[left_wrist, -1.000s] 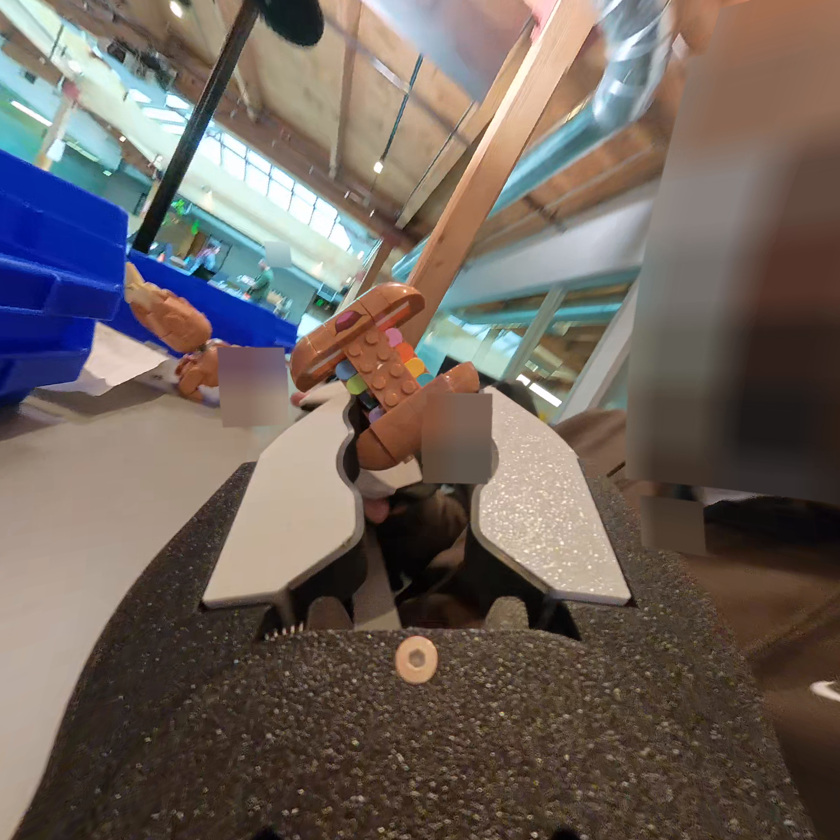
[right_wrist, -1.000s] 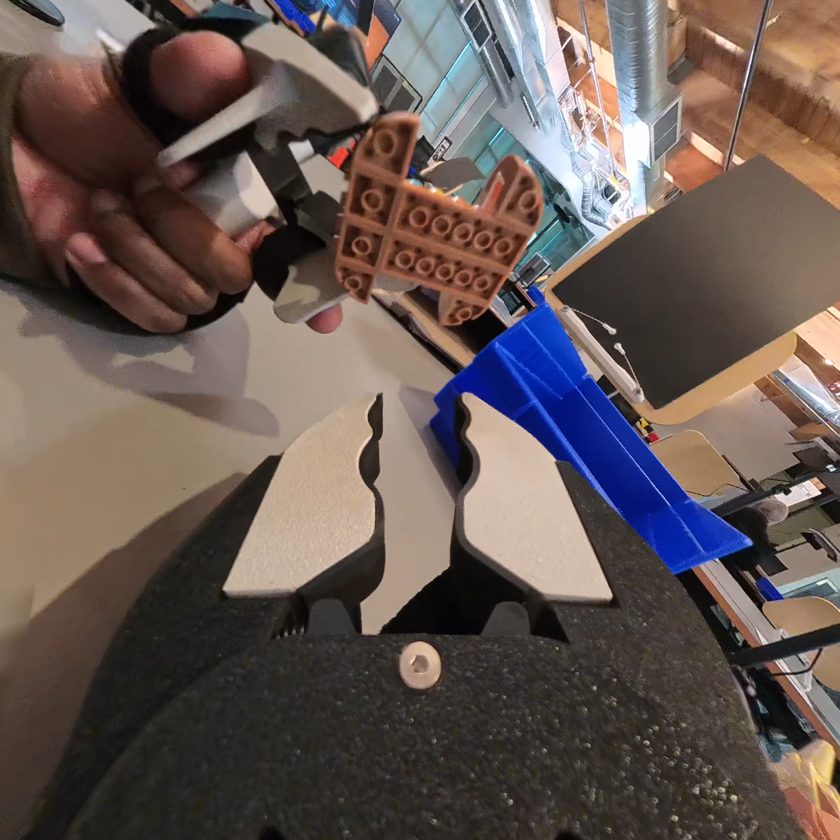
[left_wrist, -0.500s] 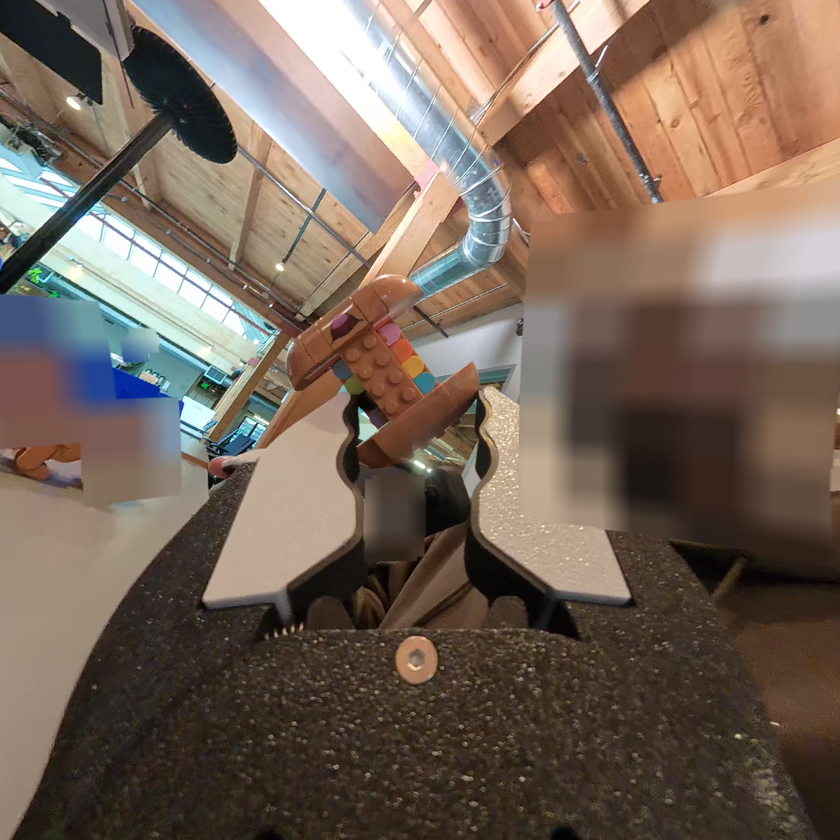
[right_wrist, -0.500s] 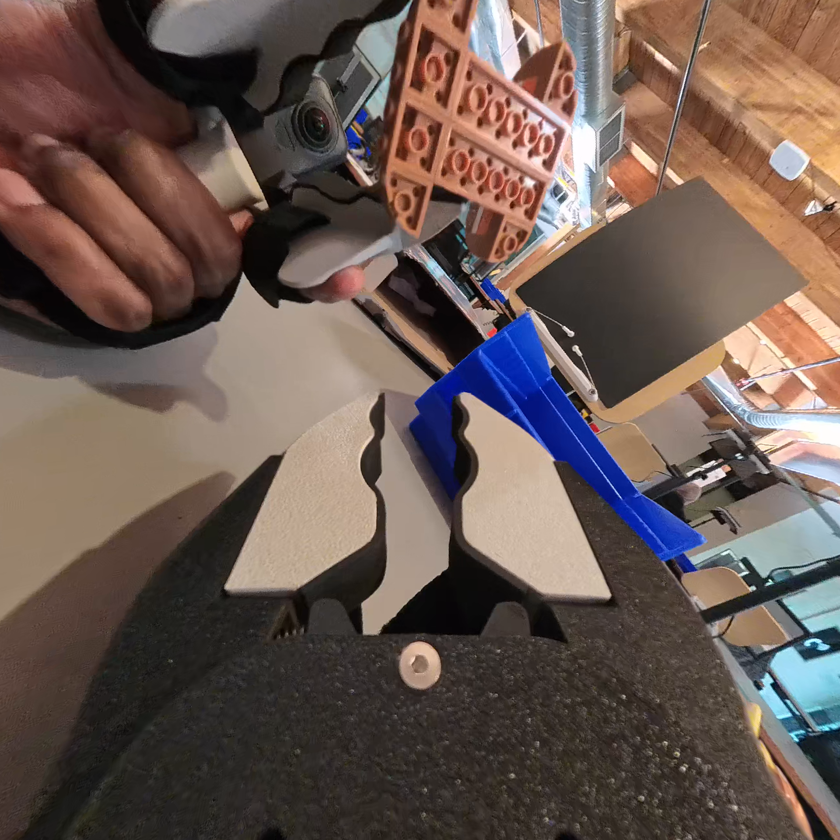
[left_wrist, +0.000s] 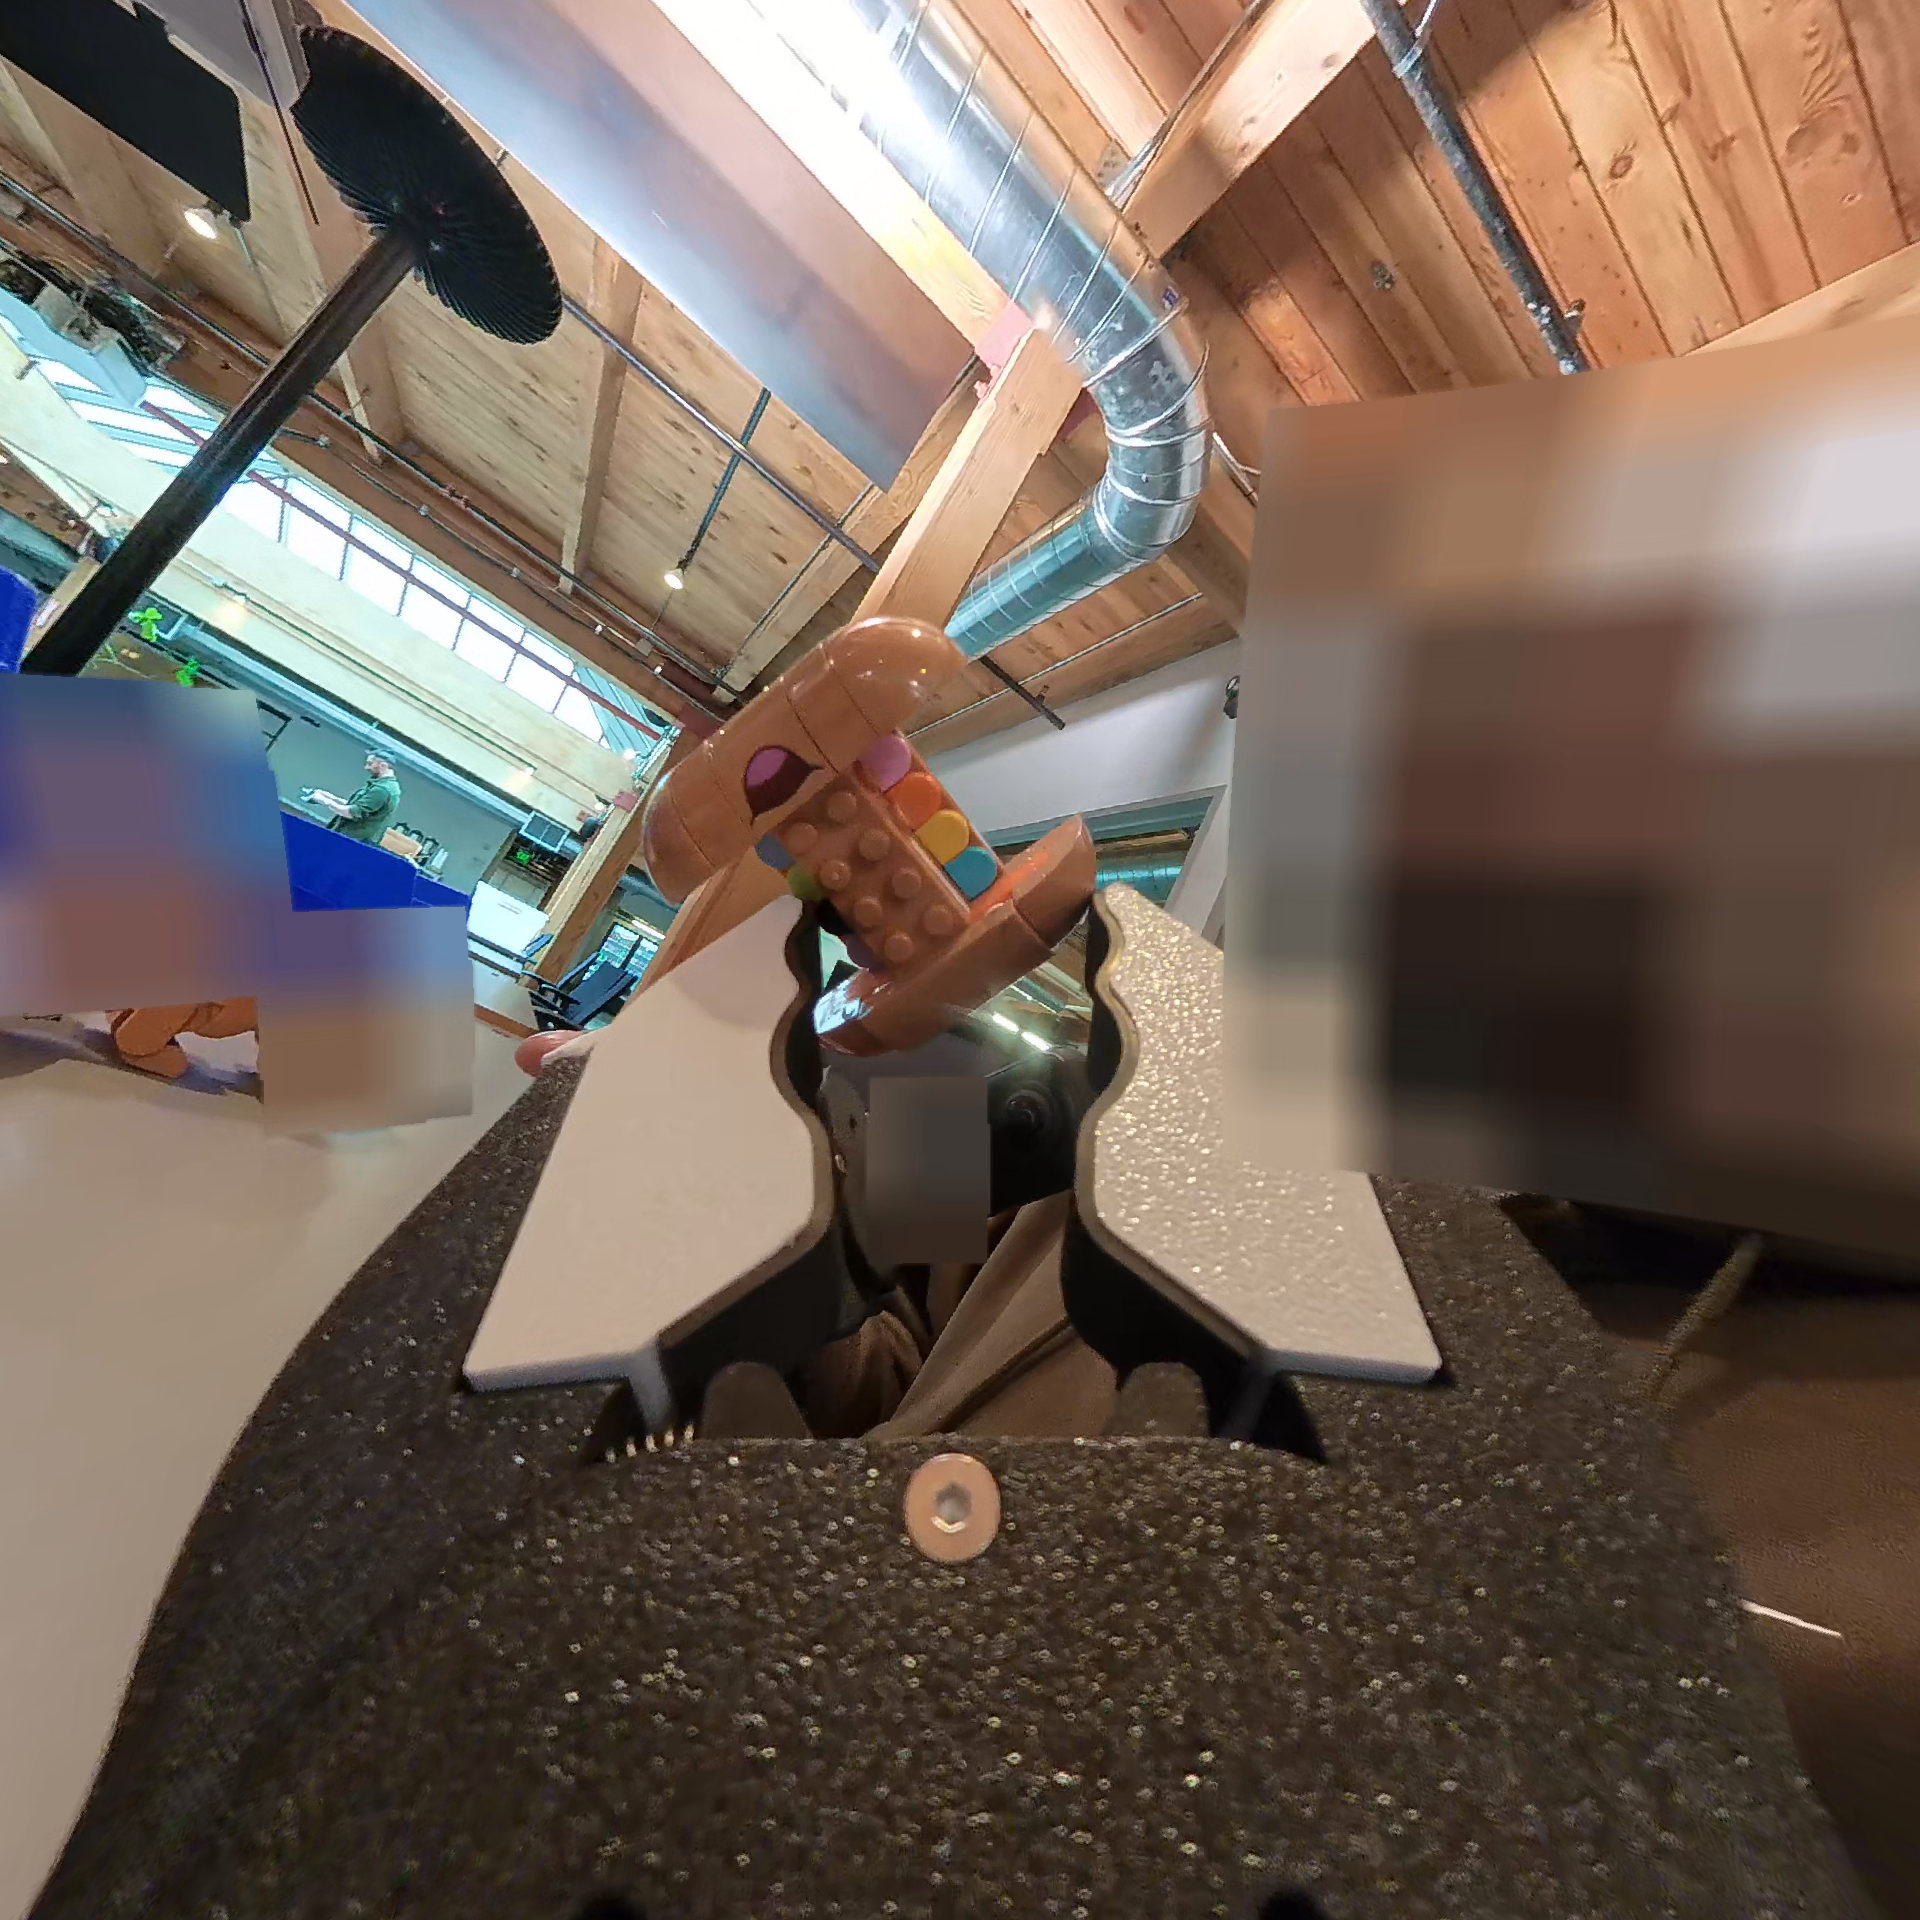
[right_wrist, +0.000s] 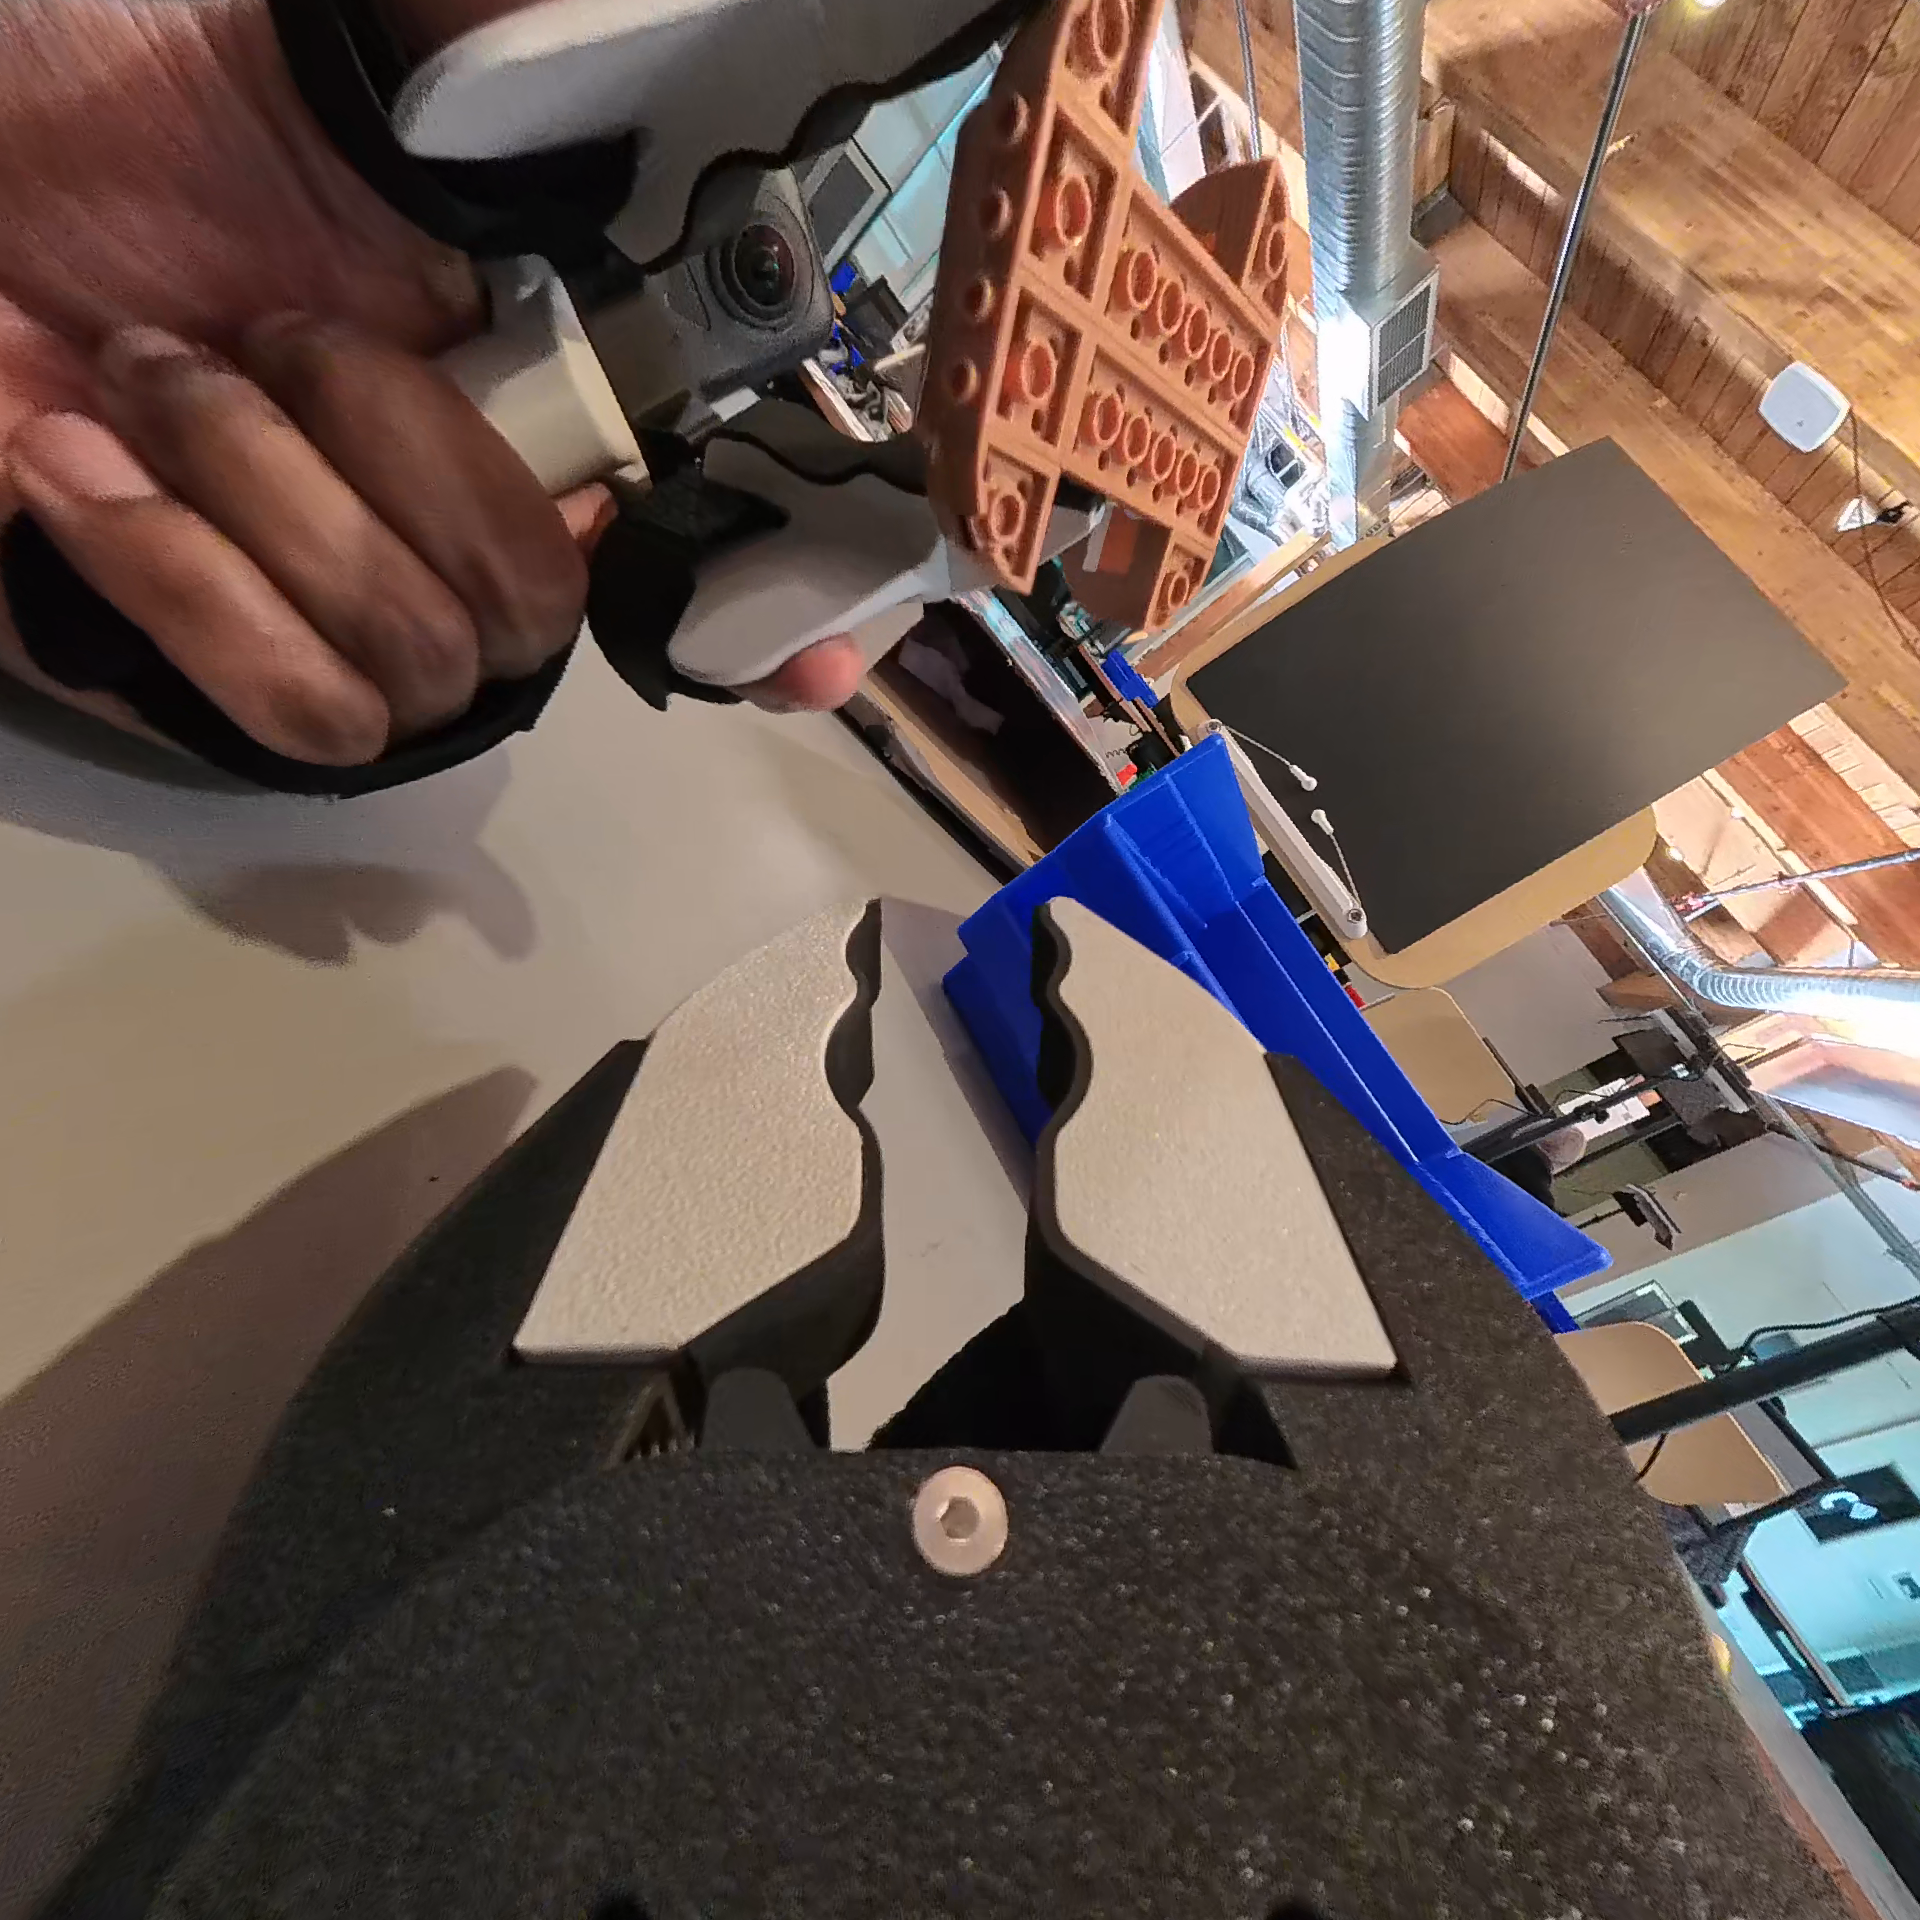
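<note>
My left gripper (left_wrist: 940, 935) is shut on a tan brick model (left_wrist: 868, 836) with coloured round tiles along its studded middle. It holds the model by its lower end, tilted up toward the ceiling. In the right wrist view the same model (right_wrist: 1101, 343) shows its studded underside, held high in the left gripper (right_wrist: 977, 301) by a person's hand (right_wrist: 260, 436). My right gripper (right_wrist: 956, 935) is open and empty, low over the pale table (right_wrist: 312, 1018), below and apart from the model.
A blue plastic bin (right_wrist: 1247, 997) stands on the table just beyond my right gripper's fingertips. Another tan brick piece (left_wrist: 171, 1029) lies on the table at the left of the left wrist view. A black panel on a stand (right_wrist: 1507, 665) is behind the bin.
The left gripper has tilted upward and risen with the model, so the ceiling fills its view. In the right wrist view the model has moved up and closer. The right gripper stays open.
</note>
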